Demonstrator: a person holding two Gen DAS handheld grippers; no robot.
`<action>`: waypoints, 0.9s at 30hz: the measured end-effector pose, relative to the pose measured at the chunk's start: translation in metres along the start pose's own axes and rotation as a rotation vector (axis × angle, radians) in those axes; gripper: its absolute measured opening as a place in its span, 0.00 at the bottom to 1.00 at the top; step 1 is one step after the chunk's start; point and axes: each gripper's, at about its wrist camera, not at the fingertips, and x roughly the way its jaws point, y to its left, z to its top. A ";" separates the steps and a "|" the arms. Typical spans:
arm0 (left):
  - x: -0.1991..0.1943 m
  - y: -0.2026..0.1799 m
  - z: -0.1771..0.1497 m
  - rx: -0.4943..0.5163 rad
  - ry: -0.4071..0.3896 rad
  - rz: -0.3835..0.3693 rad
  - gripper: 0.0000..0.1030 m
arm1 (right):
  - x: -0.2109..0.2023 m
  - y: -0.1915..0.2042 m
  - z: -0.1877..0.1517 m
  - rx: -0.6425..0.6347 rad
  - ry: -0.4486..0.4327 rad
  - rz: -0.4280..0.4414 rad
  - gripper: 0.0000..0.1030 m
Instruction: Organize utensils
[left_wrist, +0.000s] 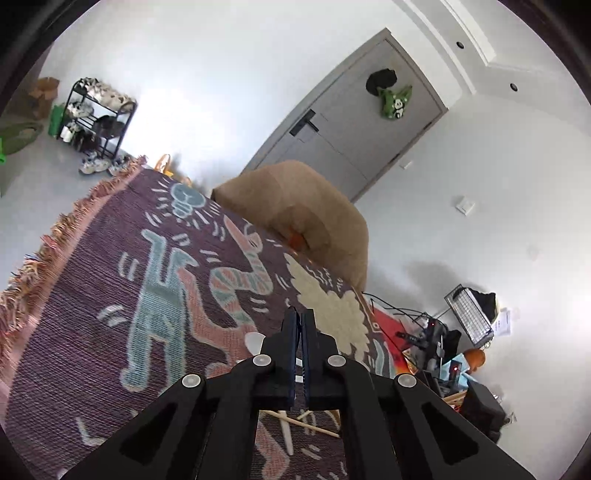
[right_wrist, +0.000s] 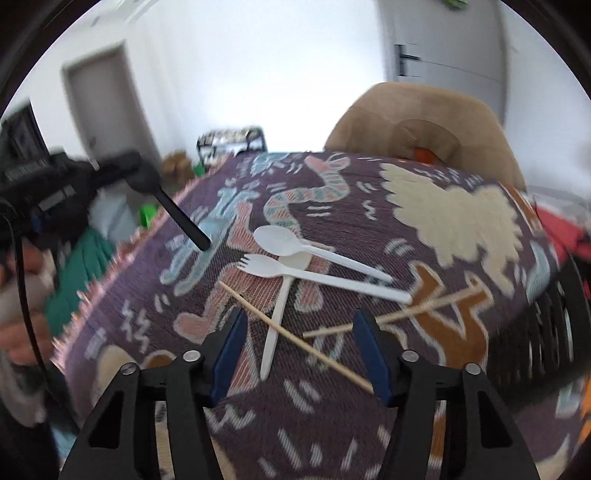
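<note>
On the patterned woven cloth (right_wrist: 461, 229) lie a white plastic spoon (right_wrist: 277, 239), a white fork (right_wrist: 269, 266) and a third white utensil (right_wrist: 275, 325), crossed over one another. Wooden chopsticks (right_wrist: 295, 334) lie across them, with more chopsticks (right_wrist: 417, 306) to the right. My right gripper (right_wrist: 301, 317) hovers open just above the chopsticks and the white handle, touching nothing. At the left, my left gripper (right_wrist: 110, 166) is lifted off the cloth and shut on a black plastic utensil (right_wrist: 181, 218), which hangs down at a slant. In the left wrist view the left gripper (left_wrist: 301, 314) shows its jaws pressed together; the black utensil is hidden there.
A black slatted basket (right_wrist: 554, 332) stands at the cloth's right edge. A tan upholstered chair (right_wrist: 424, 118) is behind the table. A person's hand (right_wrist: 22, 325) shows at the left. Cables, boxes and gear (left_wrist: 443, 350) clutter the floor on the right; a shoe rack (left_wrist: 96, 118) stands by the wall.
</note>
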 end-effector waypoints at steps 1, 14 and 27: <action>-0.003 0.003 0.001 -0.001 -0.005 0.005 0.01 | 0.006 0.002 0.003 -0.028 0.013 -0.004 0.53; -0.037 0.049 0.019 -0.037 -0.068 0.070 0.01 | 0.087 0.076 0.029 -0.483 0.169 -0.144 0.25; -0.054 0.073 0.025 -0.068 -0.087 0.094 0.01 | 0.127 0.109 0.025 -0.645 0.185 -0.339 0.10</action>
